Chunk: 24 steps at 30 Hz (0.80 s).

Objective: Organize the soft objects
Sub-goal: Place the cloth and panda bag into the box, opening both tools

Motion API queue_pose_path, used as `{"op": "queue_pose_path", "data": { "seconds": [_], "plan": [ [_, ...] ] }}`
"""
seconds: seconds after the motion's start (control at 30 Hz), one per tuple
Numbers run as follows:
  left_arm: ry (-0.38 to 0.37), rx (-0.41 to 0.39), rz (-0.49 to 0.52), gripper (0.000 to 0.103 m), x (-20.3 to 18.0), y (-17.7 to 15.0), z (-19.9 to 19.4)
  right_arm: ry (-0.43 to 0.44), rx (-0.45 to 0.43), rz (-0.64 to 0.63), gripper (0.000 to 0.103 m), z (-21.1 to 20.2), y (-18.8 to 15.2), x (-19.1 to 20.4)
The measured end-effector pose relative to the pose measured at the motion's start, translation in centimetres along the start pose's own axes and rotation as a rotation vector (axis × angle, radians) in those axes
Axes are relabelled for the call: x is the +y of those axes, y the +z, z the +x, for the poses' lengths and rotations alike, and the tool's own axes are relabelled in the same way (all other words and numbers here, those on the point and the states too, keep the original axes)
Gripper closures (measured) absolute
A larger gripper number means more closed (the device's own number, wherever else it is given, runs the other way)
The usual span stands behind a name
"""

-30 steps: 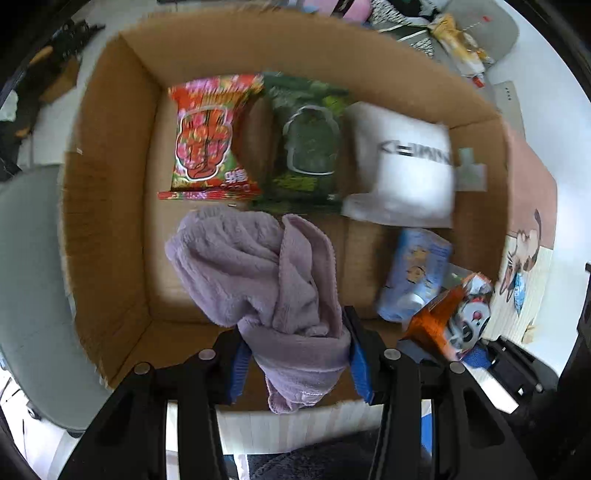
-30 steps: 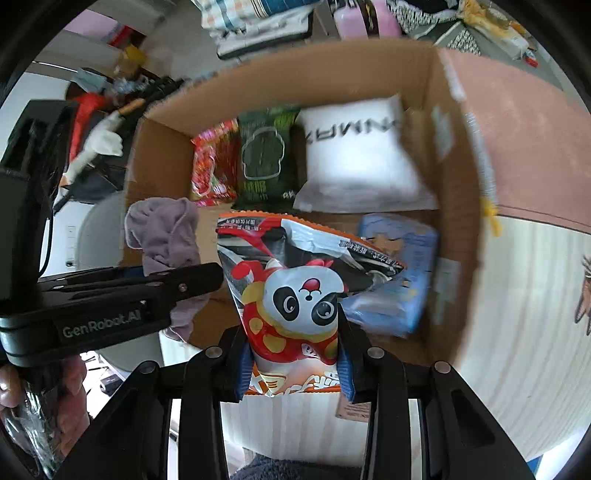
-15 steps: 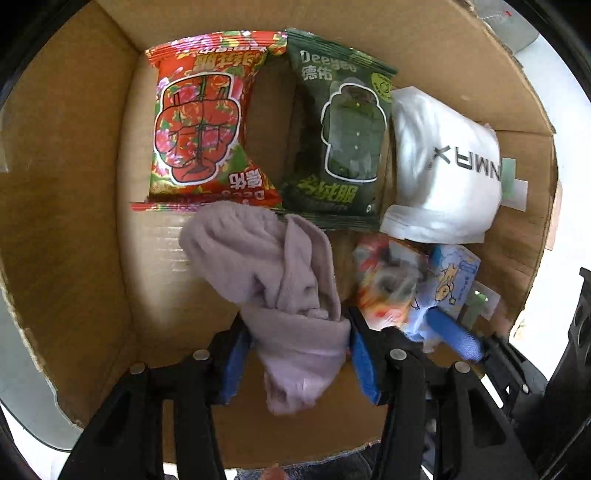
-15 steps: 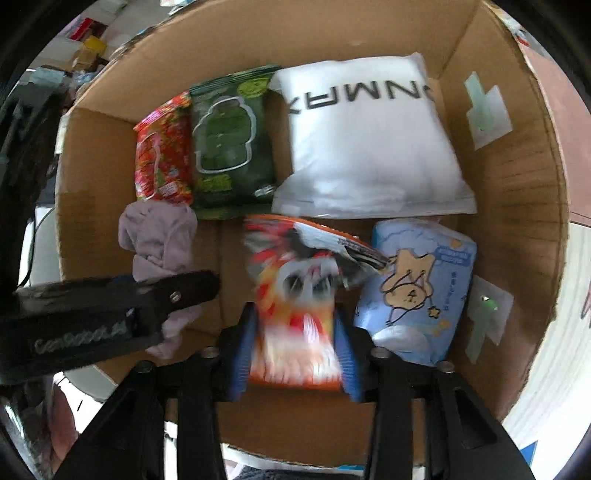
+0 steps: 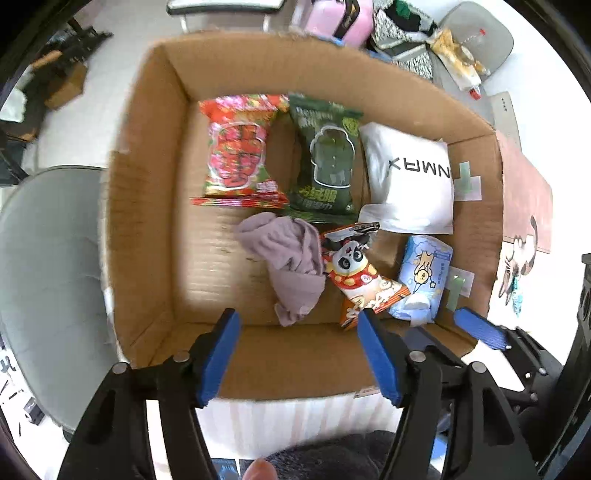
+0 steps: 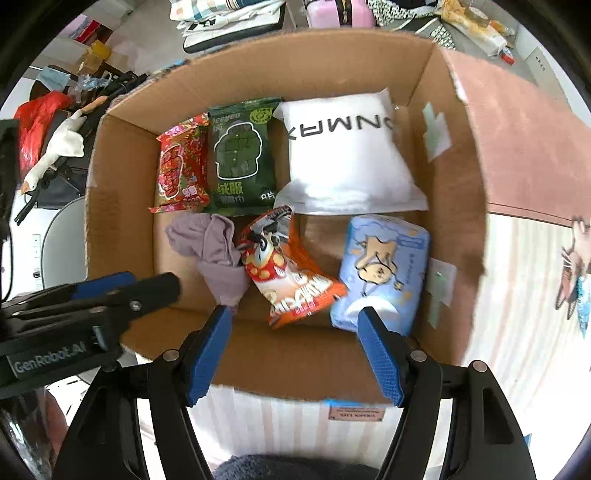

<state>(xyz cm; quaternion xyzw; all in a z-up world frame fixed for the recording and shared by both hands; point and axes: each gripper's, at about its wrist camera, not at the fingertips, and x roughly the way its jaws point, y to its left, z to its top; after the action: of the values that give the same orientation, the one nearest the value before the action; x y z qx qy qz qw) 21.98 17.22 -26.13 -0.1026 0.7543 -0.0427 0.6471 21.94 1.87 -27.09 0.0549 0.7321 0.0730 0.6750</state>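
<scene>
An open cardboard box (image 5: 147,206) (image 6: 450,155) holds several soft items. A purple cloth (image 5: 288,258) (image 6: 214,251) lies crumpled near the box's middle. Touching its right side is an orange panda snack bag (image 5: 362,280) (image 6: 291,277). A blue tissue pack (image 5: 424,277) (image 6: 384,273) lies at the right. Along the back are a red snack bag (image 5: 240,151) (image 6: 181,166), a green pack (image 5: 325,162) (image 6: 240,162) and a white pillow pack (image 5: 410,181) (image 6: 347,155). My left gripper (image 5: 299,354) is open and empty above the near wall. My right gripper (image 6: 295,350) is open and empty there too.
A grey chair seat (image 5: 44,280) stands left of the box. A pink mat (image 6: 528,147) and a pale wooden tabletop (image 6: 524,295) lie to the right. Clutter, a pink bag (image 5: 343,14) and folded clothes (image 6: 229,11) sit behind the box.
Both grippers have opened and pulled back up out of the box. The purple cloth and the panda snack bag were let go and now lie on the box floor.
</scene>
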Motion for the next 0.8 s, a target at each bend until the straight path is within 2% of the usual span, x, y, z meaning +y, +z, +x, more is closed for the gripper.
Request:
{"op": "queue_pose_path", "data": {
  "seconds": [0.1,0.17,0.33,0.57,0.7,0.8],
  "plan": [
    [0.038,-0.062,0.001,0.037,0.0,-1.2,-1.4,-0.021,-0.031,-0.015,0.022,-1.4,-1.0,0.1],
    [0.063,-0.103,0.008,0.023,0.3,-2.0,-2.2,-0.029,-0.055,-0.033,0.018,-2.9,-2.0,-0.1],
    [0.164,-0.199,0.031,0.007,-0.1,-4.4,-4.1,-0.069,-0.140,-0.071,0.001,-7.3,-4.4,-0.2],
    [0.172,-0.309,-0.007,0.001,-0.4,-7.1,-6.8,-0.105,-0.232,-0.084,0.000,-10.6,-6.5,-0.5],
    [0.199,-0.389,-0.028,0.000,-0.9,-8.5,-8.7,-0.100,-0.265,-0.085,0.000,-12.2,-7.5,-1.0],
    [0.204,-0.419,-0.033,0.000,-1.4,-9.0,-9.7,-0.084,-0.284,-0.088,0.000,-13.3,-8.2,-1.3]
  ]
}}
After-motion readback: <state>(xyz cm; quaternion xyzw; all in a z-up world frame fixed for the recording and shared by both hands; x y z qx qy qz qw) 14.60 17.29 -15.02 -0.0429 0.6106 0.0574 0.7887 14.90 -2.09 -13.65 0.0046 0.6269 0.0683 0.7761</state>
